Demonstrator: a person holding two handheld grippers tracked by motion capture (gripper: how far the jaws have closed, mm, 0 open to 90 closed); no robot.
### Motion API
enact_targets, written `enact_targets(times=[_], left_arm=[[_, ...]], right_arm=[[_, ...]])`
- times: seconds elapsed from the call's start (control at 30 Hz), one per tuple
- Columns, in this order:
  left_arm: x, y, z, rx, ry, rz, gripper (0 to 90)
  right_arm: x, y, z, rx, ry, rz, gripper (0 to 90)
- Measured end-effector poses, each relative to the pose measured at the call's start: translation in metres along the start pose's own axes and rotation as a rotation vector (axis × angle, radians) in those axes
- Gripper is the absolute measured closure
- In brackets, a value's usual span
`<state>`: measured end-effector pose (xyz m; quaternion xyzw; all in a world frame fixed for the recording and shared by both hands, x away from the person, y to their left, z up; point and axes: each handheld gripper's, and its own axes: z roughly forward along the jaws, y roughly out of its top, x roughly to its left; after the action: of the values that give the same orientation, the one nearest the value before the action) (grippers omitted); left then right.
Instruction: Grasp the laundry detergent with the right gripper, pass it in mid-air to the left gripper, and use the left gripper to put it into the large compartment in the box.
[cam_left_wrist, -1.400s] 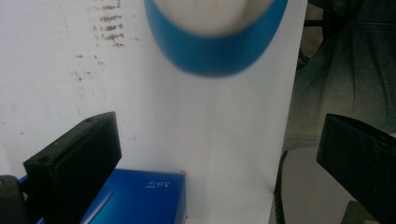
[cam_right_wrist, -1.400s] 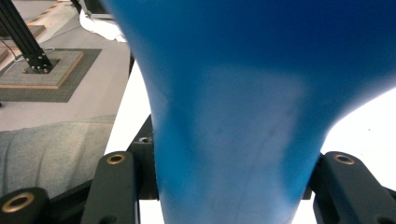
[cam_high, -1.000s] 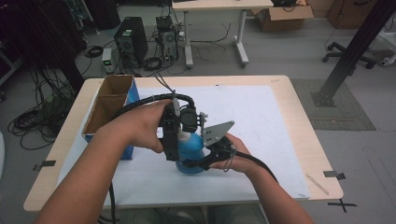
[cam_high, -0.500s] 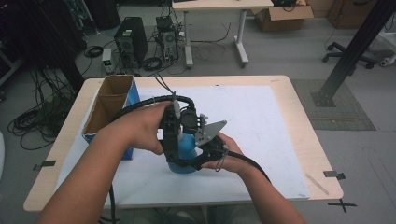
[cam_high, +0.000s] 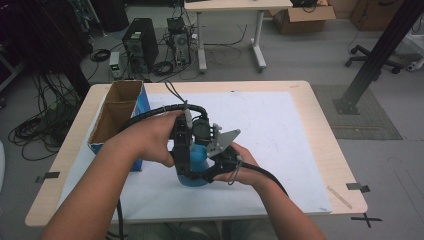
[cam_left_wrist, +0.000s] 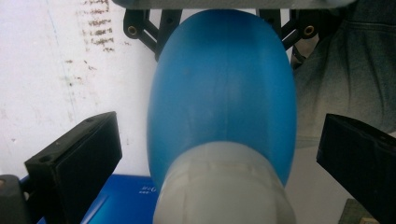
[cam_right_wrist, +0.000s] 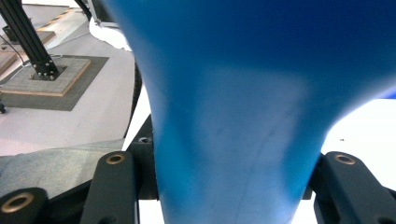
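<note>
High view: blue bottle (cam_high: 196, 165) upright on white mat (cam_high: 280, 140), mid-table, betw both grippers.
R gripper (cam_high: 216, 167): clamped on bottle body.
L gripper (cam_high: 181, 150): jaws spread, either side of pale cap (cam_left_wrist: 224, 186), no contact.
Tip: prob cap grab next; keep R firm, center L first.
Feel: smooth, rounded plastic; ribbed cap.

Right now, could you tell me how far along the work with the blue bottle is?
Done: the right gripper is shut on the blue bottle, pressing its lower body. In hand: the left gripper's fingers stand open either side of the white cap. Left: closing on that cap.
</note>
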<state>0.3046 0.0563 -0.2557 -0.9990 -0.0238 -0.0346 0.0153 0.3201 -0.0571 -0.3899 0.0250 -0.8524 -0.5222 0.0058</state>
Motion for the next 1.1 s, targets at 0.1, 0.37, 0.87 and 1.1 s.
enact_targets(times=[0.1, 0.37, 0.87, 1.1], left_arm=[[-0.0002, -0.0008, 0.0006, 0.002, 0.002, -0.001, 0.4], [-0.0008, -0.0011, 0.0036, 0.002, 0.005, 0.002, 0.8], [-0.0011, -0.0030, 0.0036, -0.001, -0.002, 0.004, 12.4], [-0.0013, -0.0011, 0.0025, 0.000, 0.007, 0.015, 14.9]], right_arm=[[0.0003, 0.0001, 0.0006, 0.001, 0.000, 0.001, 45.3], [0.0017, 0.0019, 0.0009, -0.003, 0.002, -0.003, 45.2], [0.0020, 0.0026, 0.0008, -0.001, -0.006, -0.005, 45.2], [0.0031, 0.0036, 0.0012, -0.002, -0.003, -0.006, 45.2]])
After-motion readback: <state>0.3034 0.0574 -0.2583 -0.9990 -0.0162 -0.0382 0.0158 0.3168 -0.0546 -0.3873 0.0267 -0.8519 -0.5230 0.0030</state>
